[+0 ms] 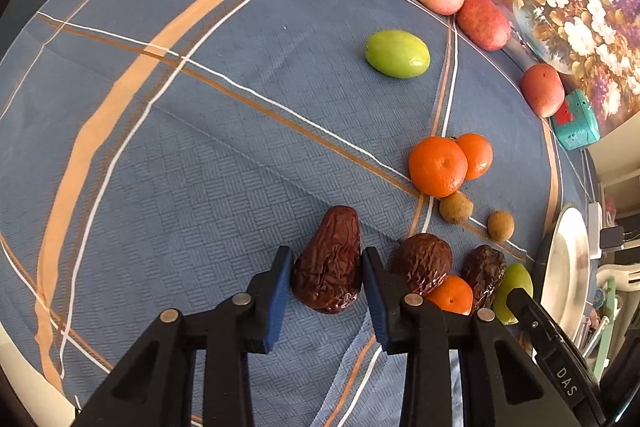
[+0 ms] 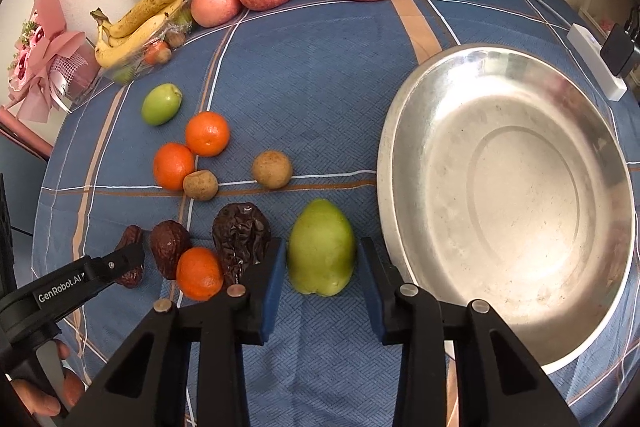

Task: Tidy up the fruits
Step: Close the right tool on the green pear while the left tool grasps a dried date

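Nearest the left wrist camera lies a wrinkled brown date (image 1: 327, 263), sitting between the blue pads of the left tool (image 1: 327, 269). Its jaws stand parted just wider than the fruit; whether the pads touch the skin yet cannot be told. On the right, the right tool (image 2: 322, 267) brackets a green pear-shaped fruit (image 2: 322, 249) the same way, with a visible gap at the 3 o'clock pad, so nothing is gripped.

By its look the date is probably light, soft and a little sticky, with loose skin, so it calls for a gentle squeeze across its broad lower body, not the narrow tip. The green fruit seems firmer and heavier with smooth, likely slippery skin; the widest part gives the surest hold.

At 3 o'clock of the green fruit, just beside it, sits an empty steel plate (image 2: 404, 131), the probable destination. More dates, a mandarin (image 2: 199, 273), two further mandarins and small brown fruits lie on the blue checked table (image 2: 320, 75) around 10 o'clock.
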`<act>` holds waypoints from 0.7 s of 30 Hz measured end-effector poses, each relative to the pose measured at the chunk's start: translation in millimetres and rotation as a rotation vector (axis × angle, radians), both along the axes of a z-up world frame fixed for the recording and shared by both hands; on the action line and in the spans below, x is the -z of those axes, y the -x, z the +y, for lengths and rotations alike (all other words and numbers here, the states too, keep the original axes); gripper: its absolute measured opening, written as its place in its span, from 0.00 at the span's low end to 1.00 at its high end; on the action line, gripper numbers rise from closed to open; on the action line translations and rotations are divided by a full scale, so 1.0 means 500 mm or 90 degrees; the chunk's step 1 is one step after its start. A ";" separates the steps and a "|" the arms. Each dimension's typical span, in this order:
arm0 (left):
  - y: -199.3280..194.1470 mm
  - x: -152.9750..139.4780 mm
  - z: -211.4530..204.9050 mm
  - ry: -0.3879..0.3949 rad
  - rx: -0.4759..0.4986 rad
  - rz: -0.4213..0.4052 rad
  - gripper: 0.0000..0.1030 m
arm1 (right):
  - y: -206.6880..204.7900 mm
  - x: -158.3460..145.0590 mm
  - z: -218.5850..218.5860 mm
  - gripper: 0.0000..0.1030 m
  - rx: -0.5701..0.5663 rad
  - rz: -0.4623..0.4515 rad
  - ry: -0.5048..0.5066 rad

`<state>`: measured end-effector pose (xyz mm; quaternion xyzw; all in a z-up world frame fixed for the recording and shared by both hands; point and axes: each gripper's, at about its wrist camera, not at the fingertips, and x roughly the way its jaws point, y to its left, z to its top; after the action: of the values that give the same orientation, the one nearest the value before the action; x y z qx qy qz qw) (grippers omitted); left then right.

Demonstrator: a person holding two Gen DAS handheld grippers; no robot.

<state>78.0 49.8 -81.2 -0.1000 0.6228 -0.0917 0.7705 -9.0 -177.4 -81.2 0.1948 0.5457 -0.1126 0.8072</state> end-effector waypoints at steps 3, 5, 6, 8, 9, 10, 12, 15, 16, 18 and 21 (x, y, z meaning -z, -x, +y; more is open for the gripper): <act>-0.001 -0.009 0.006 -0.001 -0.008 -0.009 0.36 | 0.002 0.000 -0.004 0.36 0.008 -0.015 -0.042; -0.002 -0.012 0.010 -0.004 -0.013 -0.014 0.36 | 0.006 -0.005 -0.009 0.36 0.016 -0.035 -0.091; -0.003 -0.015 0.013 -0.005 -0.017 -0.017 0.36 | 0.008 -0.009 -0.008 0.36 0.018 -0.041 -0.098; -0.006 -0.020 0.015 -0.006 -0.024 -0.025 0.36 | 0.012 -0.028 -0.006 0.36 0.018 -0.064 -0.106; -0.007 -0.025 0.016 -0.010 -0.026 -0.031 0.36 | 0.013 -0.036 -0.004 0.36 0.019 -0.073 -0.108; -0.009 -0.028 0.014 -0.012 -0.025 -0.035 0.36 | 0.015 -0.046 -0.003 0.36 0.019 -0.082 -0.110; -0.011 -0.027 0.009 -0.006 -0.028 -0.034 0.36 | 0.015 -0.057 0.002 0.36 0.013 -0.091 -0.107; -0.021 -0.028 0.011 0.026 -0.057 -0.021 0.36 | 0.008 -0.069 0.001 0.35 0.015 -0.101 -0.122; -0.026 -0.032 0.009 0.031 -0.069 -0.020 0.36 | 0.006 -0.075 -0.001 0.35 0.019 -0.108 -0.124; -0.036 -0.037 -0.005 0.031 -0.073 -0.023 0.36 | -0.003 -0.084 -0.004 0.35 0.027 -0.116 -0.118; -0.047 -0.043 -0.029 0.031 -0.074 -0.031 0.36 | -0.013 -0.092 -0.010 0.35 0.036 -0.133 -0.121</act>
<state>101.6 35.4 -59.6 -0.1525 0.5948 -0.0643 0.7866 -2.4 -182.5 -35.4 0.2961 0.4612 -0.0620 0.8341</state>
